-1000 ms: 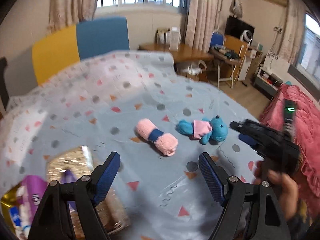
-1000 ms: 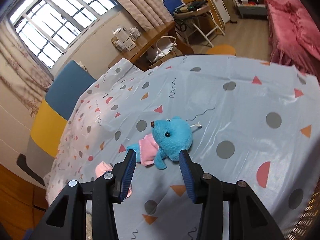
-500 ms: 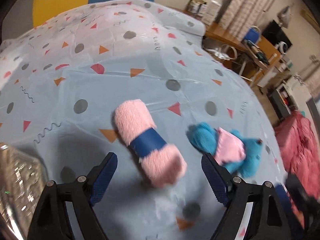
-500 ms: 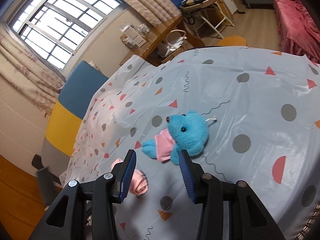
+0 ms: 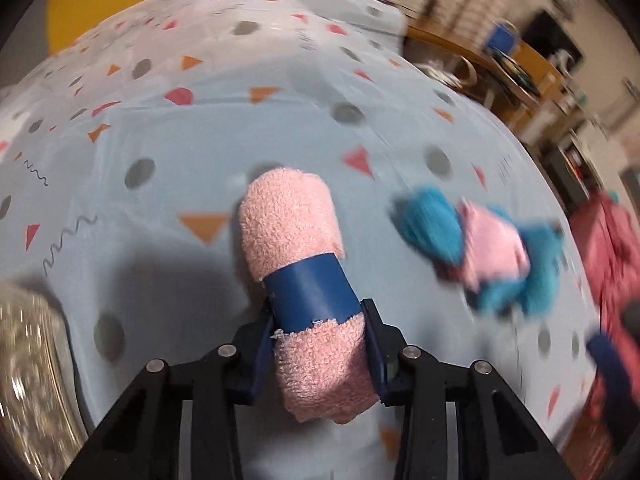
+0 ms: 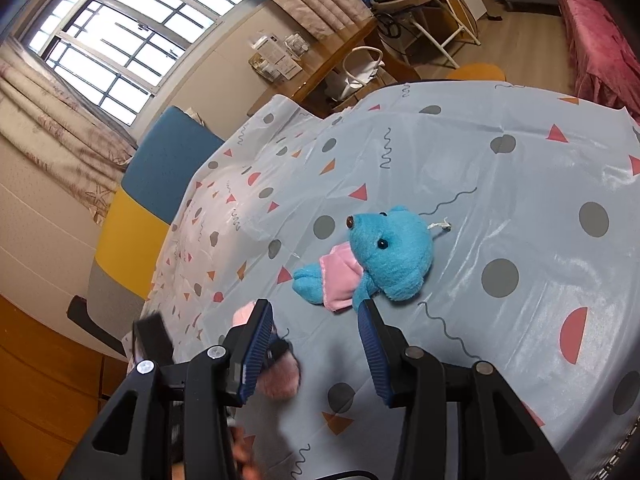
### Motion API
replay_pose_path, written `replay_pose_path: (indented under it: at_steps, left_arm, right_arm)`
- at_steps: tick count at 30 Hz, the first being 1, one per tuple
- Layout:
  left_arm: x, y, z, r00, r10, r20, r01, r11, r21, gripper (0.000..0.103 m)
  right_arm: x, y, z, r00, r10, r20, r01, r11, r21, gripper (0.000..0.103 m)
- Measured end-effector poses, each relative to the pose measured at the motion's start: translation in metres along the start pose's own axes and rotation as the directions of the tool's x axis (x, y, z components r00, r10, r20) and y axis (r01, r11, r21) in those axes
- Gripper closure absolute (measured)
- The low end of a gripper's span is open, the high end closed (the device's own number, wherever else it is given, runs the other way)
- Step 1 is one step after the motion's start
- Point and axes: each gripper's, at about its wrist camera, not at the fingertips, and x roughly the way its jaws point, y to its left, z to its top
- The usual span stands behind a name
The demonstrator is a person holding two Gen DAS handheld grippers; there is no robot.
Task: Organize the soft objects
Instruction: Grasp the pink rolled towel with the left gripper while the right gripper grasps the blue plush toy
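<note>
A rolled pink towel with a blue band lies on the patterned tablecloth. My left gripper points down over its near end. Its jaws are closing, and both pads press the roll's sides at the band. Just right of the roll lies a blue teddy bear in a pink shirt, blurred here and sharp in the right wrist view. My right gripper hangs open just short of the bear with nothing between its fingers. Part of the pink towel shows behind its left finger.
A shiny foil bag sits at the table's near left. A yellow and blue chair stands behind the table. Beyond are a wooden desk and a pink bed. The cloth right of the bear is bare.
My left gripper came down over the pink towel roll and its wide jaws closed onto the roll's sides. The right gripper stayed near the bear with its jaws unchanged.
</note>
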Motion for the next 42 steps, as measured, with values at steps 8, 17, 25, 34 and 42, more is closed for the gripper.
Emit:
replay_pose_path:
  at_steps: [8, 17, 25, 34, 42]
  left_arm:
    - [-0.035, -0.008, -0.083, 0.999, -0.029, 0.022, 0.024, 0.98, 0.197, 0.063]
    - [-0.046, -0.009, -0.106, 0.997, -0.043, 0.071, 0.025, 0.971, 0.236, 0.063]
    - [-0.044, -0.01, -0.107, 0.994, -0.047, 0.101, 0.021, 0.969, 0.245, 0.06]
    - [-0.048, -0.006, -0.112, 0.993, -0.061, 0.105, 0.036, 0.974, 0.224, 0.06]
    - [-0.048, -0.004, -0.112, 0.992, -0.07, 0.108, 0.045, 0.975, 0.217, 0.06]
  right_arm:
    - [0.018, 0.03, -0.001, 0.987, -0.086, -0.135, 0.053, 0.971, -0.235, 0.058]
    - [0.082, 0.076, 0.022, 0.923, -0.358, -0.144, 0.1, 0.582, -0.807, 0.028]
    - [0.125, 0.065, 0.018, 0.887, -0.448, -0.109, 0.092, 0.403, -0.91, 0.017]
    - [0.161, 0.072, -0.001, 0.815, -0.571, 0.101, 0.17, 0.069, -0.983, 0.03]
    - [0.153, 0.079, 0.004, 0.829, -0.547, 0.119, 0.22, 0.122, -0.968, 0.073]
